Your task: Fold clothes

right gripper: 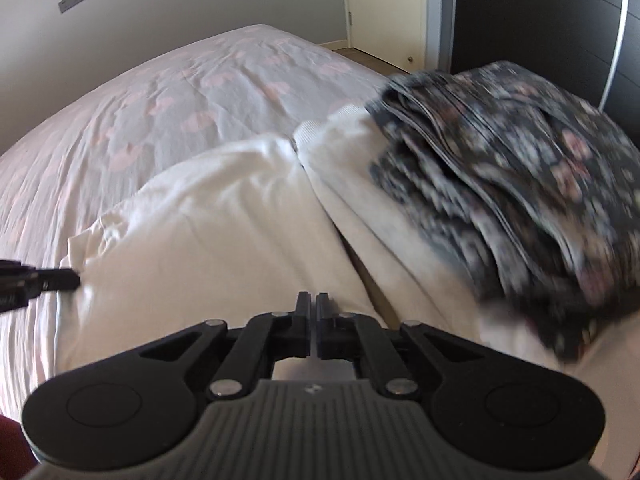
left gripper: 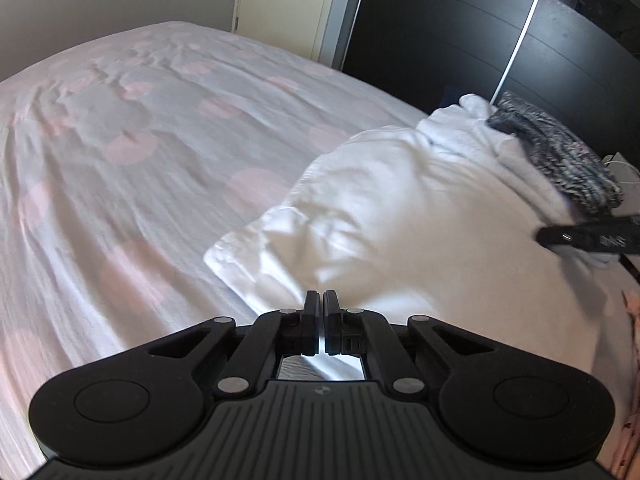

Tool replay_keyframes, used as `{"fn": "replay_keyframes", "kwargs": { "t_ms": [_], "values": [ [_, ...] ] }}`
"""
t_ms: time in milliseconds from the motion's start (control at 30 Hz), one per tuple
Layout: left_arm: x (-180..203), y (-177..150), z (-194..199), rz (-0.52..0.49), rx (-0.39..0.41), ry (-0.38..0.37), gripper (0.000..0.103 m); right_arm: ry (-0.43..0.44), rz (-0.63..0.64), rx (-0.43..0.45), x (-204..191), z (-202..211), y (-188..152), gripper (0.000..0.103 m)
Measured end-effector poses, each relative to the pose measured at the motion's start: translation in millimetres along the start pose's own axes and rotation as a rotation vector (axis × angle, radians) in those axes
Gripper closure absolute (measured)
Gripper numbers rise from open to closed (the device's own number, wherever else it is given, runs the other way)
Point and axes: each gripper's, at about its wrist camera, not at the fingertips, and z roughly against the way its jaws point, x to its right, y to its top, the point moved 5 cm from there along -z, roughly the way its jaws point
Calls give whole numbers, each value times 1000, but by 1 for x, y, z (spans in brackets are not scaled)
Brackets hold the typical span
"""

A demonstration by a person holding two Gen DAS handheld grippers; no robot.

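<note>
1. The left wrist view looks forward along its own fingers, low over the bed (left gripper: 120, 184), facing the door (left gripper: 280, 4) and wardrobe (left gripper: 460, 32).
2. The right wrist view sits low and close over the white garment (right gripper: 208, 232), facing the far wall (right gripper: 180, 4).
3. Both share the white garment, the floral pile (right gripper: 520, 184) and the bed; each catches the other's tip.

Left gripper (left gripper: 323, 298) and right gripper (right gripper: 313, 300) — both jaws closed together.
</note>
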Motion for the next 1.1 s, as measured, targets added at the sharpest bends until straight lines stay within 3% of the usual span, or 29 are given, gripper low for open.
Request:
{"fn": "replay_keyframes", "kwargs": {
  "t_ms": [200,400,467,533,600,633,667,767,800,867,967,1033,1100],
  "values": [
    [-26,0,-14,-1,-34,74,100,-1,-51,12,15,14,-25,103],
    [-35,-9,15,26,-28,76,100,-41,-33,1,11,32,-40,103],
    [-28,-8,33,14,0,65,96,-56,-26,5,10,42,-46,95],
    [-17,-4,52,1,36,40,82,-56,-27,30,8,54,-50,93],
    [-3,-1,71,-13,72,7,77,-57,-21,64,4,69,-52,82],
    [4,0,80,-18,89,0,75,-58,-18,82,2,77,-52,68],
    [10,0,88,-23,105,-6,74,-59,-15,101,-1,84,-53,64],
    [30,1,113,-38,153,-23,61,-54,-15,152,-14,106,-51,63],
    [37,1,121,-43,170,-29,53,-52,-15,169,-19,113,-50,60],
    [50,2,138,-53,202,-41,41,-48,-16,203,-28,127,-48,41],
    [70,3,163,-68,251,-58,39,-45,-21,261,-42,149,-45,22],
    [78,-3,170,-73,271,-24,24,-50,-38,303,-51,161,-44,18],
    [85,-9,176,-78,290,14,23,-53,-78,323,-56,173,-45,10]
  ]
}}
